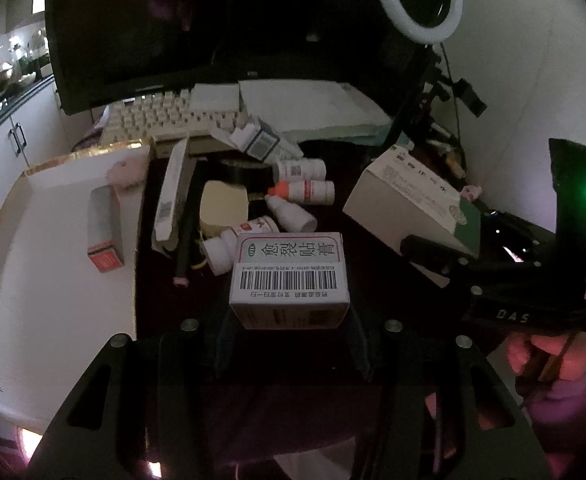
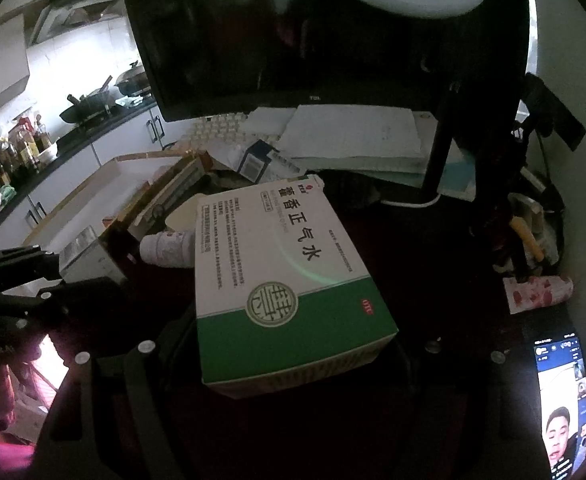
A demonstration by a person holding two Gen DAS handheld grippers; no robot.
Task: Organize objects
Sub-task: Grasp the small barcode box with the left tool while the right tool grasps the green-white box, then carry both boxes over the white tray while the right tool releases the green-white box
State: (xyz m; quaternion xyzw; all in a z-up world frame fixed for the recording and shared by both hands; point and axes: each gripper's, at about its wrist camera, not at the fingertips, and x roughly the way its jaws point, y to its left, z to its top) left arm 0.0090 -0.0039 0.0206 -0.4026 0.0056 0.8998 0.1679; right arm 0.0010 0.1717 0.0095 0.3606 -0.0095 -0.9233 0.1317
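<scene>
White cardboard, barcode up: a small medicine box [image 1: 289,280] sits clamped in the left gripper [image 1: 289,340], angled down above the dark table [image 1: 373,264], beside the white tray [image 1: 53,248].

In the right wrist view, the right gripper [image 2: 293,364] pinches a larger green-and-white medicine carton [image 2: 285,280], tilted downward over the clutter.

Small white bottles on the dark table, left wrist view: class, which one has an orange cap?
The bottle with the orange cap, lying on its side just below another white bottle; the others show white caps or none visible.
</scene>
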